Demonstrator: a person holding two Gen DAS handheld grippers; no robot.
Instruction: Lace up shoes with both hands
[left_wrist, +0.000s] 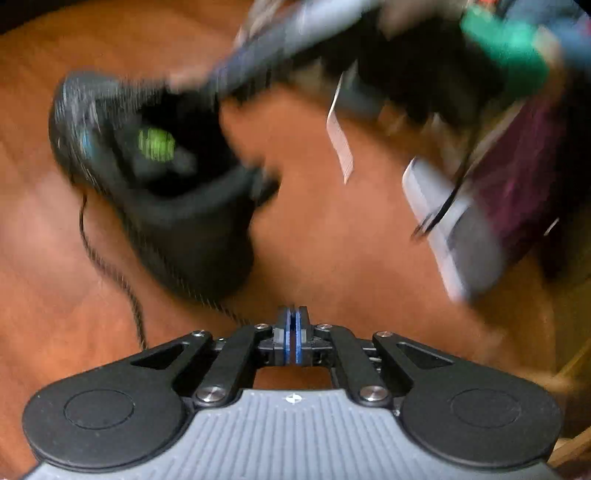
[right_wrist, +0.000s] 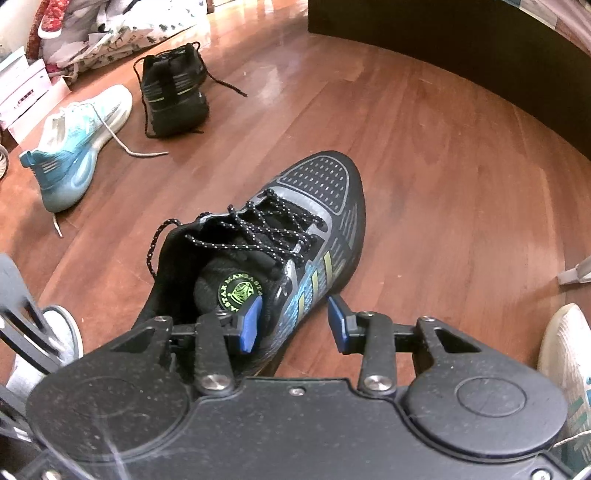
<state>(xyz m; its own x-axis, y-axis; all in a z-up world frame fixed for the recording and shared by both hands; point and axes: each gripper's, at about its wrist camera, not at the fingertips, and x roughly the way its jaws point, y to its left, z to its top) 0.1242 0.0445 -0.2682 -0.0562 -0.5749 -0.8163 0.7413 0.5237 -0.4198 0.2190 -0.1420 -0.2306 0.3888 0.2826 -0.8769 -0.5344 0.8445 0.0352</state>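
The black shoe (right_wrist: 295, 236) looks light with a stiff sole, its speckled lace (right_wrist: 258, 229) limp and best pinched near the loose end beside the shoe's collar; right gripper (right_wrist: 295, 325) stands released astride the shoe's side wall, left gripper (left_wrist: 294, 332) clenched on nothing.

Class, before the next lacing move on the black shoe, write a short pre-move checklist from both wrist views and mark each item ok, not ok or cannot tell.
1. Black shoe sits upright on the wooden floor: ok.
2. Lace already crossed through the eyelets: ok.
3. Loose lace end hangs outside the collar, free to grab: ok.
4. Right gripper straddles the shoe's side wall, one finger inside the collar; whether the pads press: cannot tell.
5. Left gripper jaws shut with nothing between them, so not ready to take a lace: not ok.
6. Left wrist view sharp enough to aim: not ok, heavily blurred.
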